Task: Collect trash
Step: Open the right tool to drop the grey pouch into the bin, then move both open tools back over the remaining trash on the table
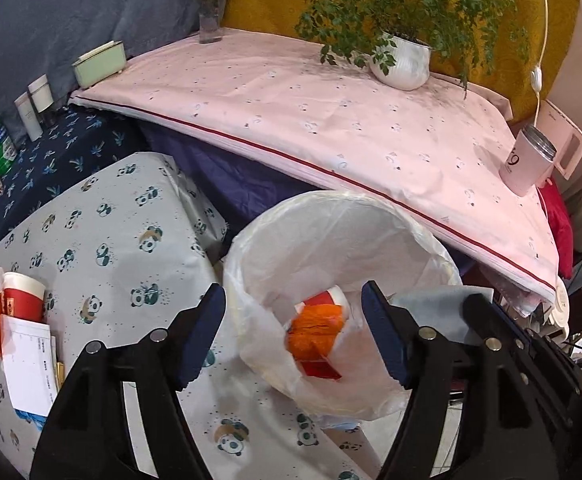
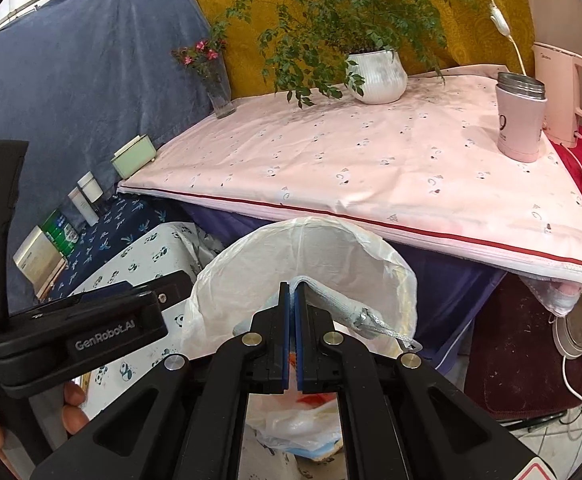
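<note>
Bin liner [image 1: 371,240]: thin translucent white plastic, crinkled, faintly glossy. Paper cup [image 1: 23,296] on the bench: matt red-and-white paper. Bench cover [image 1: 123,248]: smooth printed cloth with pandas. Pink sheet [image 1: 331,120]: matt woven cloth, red piping. Plant pot [image 2: 379,76]: glossy ribbed white ceramic. Flask [image 2: 519,120]: matt pink body, brushed metal rim. Left hand-held gripper [image 1: 293,336]: matt black plastic, blue rubbery pads, shiny metal rivets. Rag [image 2: 343,300]: rough grey cloth.

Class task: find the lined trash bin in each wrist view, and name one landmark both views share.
Left wrist: trash bin, lower centre, between the open tongs.
Right wrist: trash bin, centre, behind the shut tongs.
Shared landmark: white plant pot on the pink cloth.
</note>
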